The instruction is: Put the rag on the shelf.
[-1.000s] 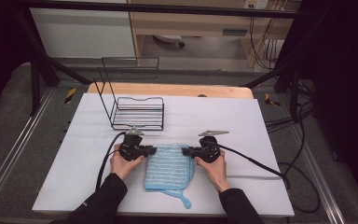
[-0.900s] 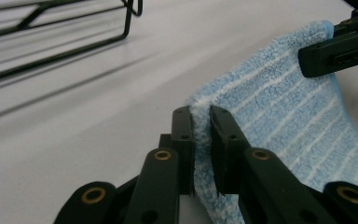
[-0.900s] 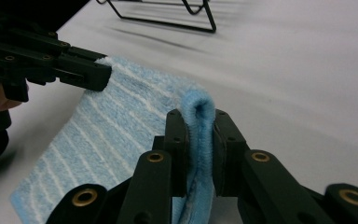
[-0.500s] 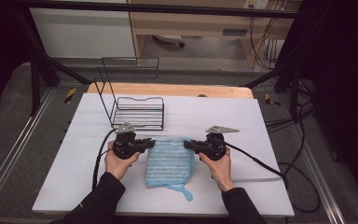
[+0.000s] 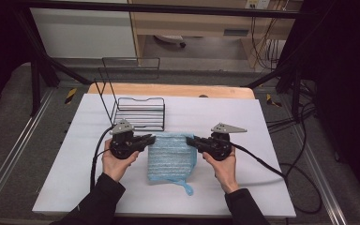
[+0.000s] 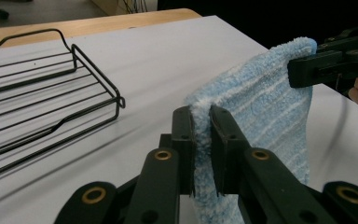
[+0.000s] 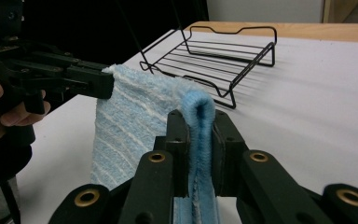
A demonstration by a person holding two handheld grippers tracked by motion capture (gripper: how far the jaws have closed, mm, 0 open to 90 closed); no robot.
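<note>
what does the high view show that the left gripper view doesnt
High view alone: both hands, the left hand and right hand, the whole white table, the blue loop at the towel's near edge, and the floor and shelving beyond. Left gripper view alone: a close look at the left tongs pinched on the towel's corner, with the fabric squeezed between the jaws. Shared: the blue striped towel, held at its far corners by the left tongs and the right tongs, and the black wire rack on the table.
</note>
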